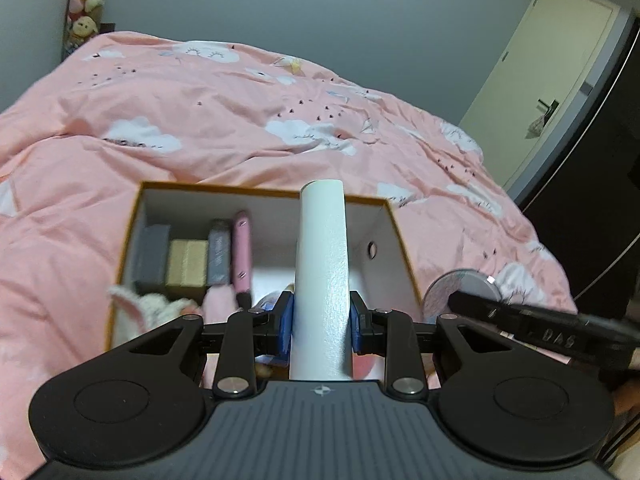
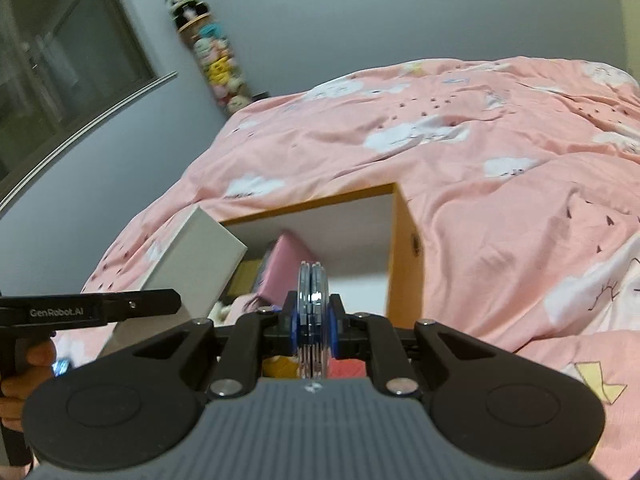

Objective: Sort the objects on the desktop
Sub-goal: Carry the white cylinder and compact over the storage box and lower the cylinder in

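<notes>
White box, smooth matte card, long and flat, stands edge-on between my left gripper blue pads, clamped at its lower half, raised over the open orange-rimmed carton on the rumpled pink cloud-print duvet. Round disc, thin, silvery, shiny, layered at the rim, is pinched edge-on in my right gripper, in front of the same carton; books stand inside at the carton's left
</notes>
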`<state>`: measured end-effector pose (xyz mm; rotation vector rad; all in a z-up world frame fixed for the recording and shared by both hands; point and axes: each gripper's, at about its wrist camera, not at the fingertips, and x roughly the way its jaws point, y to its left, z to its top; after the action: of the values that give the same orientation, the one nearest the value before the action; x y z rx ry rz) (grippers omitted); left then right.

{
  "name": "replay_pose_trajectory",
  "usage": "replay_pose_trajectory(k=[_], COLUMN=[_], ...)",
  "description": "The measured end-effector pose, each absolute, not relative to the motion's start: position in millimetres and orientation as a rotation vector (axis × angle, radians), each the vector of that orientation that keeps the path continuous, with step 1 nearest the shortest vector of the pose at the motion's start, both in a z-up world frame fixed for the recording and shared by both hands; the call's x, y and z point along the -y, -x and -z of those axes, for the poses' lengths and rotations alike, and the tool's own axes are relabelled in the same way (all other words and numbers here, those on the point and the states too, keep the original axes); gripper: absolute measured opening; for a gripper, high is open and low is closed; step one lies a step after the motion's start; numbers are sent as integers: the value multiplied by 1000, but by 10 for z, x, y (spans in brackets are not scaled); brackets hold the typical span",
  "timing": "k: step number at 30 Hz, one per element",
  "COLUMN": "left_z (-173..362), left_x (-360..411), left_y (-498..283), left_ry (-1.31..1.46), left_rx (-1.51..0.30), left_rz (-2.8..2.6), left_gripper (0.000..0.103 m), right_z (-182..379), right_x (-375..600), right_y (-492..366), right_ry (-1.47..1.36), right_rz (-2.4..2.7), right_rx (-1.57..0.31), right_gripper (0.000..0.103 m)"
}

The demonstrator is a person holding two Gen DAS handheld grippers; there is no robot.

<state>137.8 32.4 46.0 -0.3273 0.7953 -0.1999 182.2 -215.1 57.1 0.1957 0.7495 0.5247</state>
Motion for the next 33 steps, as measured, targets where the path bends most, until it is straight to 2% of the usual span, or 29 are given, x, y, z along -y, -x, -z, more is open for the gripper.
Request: replay_pose_trajectory(k=[7, 17, 33], left_z=[-286, 339, 780], left_x=[-162, 24, 358], left_y=[-1869, -2376, -2448], left_ry=[473, 710, 630], left_rx=[-850, -963, -1039], left_rz=[294, 298, 193], left_gripper=[31, 31, 31], right_z=[-494, -409, -207], right_x=[2214, 2327, 2357], right_y=[-2070, -2178, -2285], right_ry=[-229, -231, -247], right_rz=[-446, -393, -373], right_rx=[-715, -685, -716], right_gripper=[15, 15, 15])
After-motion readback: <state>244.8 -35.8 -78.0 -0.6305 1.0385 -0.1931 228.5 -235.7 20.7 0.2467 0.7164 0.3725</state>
